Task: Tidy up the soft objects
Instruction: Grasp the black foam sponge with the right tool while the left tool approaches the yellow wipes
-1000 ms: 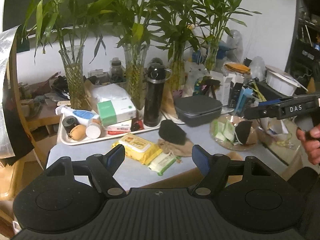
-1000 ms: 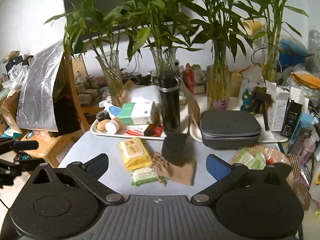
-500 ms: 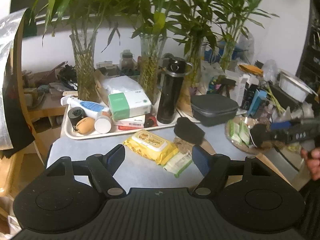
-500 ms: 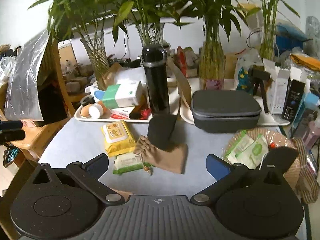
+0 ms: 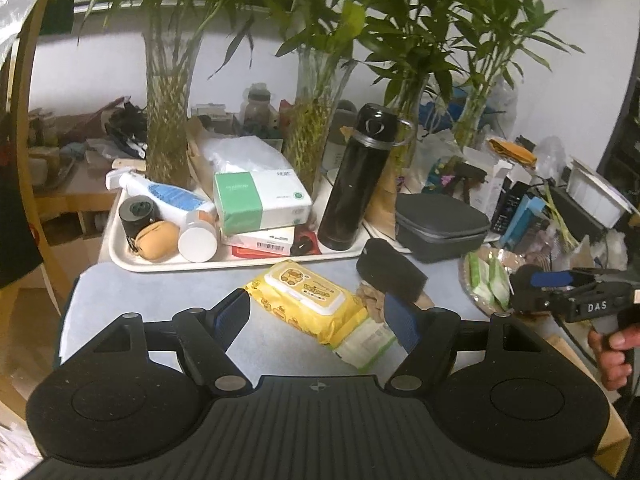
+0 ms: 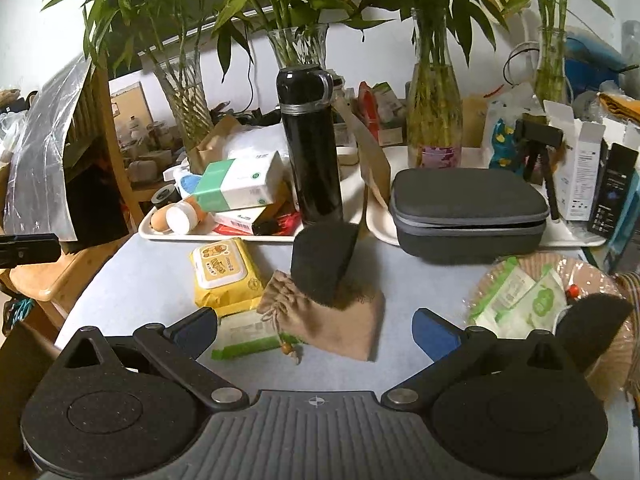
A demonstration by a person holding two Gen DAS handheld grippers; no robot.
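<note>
Both jaws parted, empty: left gripper (image 5: 316, 314), right gripper (image 6: 316, 326). Green wipes pack (image 6: 244, 336) half hidden under yellow pack (image 6: 224, 276), tan pouch (image 6: 332, 320) at three o'clock; pouch print illegible.

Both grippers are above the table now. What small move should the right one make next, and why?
Probably lower the right gripper onto the tan drawstring pouch. Its jaws stand open and empty just above the pouch, which lies loose on the table under the black foam block.

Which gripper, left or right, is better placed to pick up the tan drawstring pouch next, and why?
Right, probably. The right gripper stands open with the tan drawstring pouch directly between its fingers. The left gripper, also open, faces the yellow wipes pack; the pouch sits off behind its right finger.
</note>
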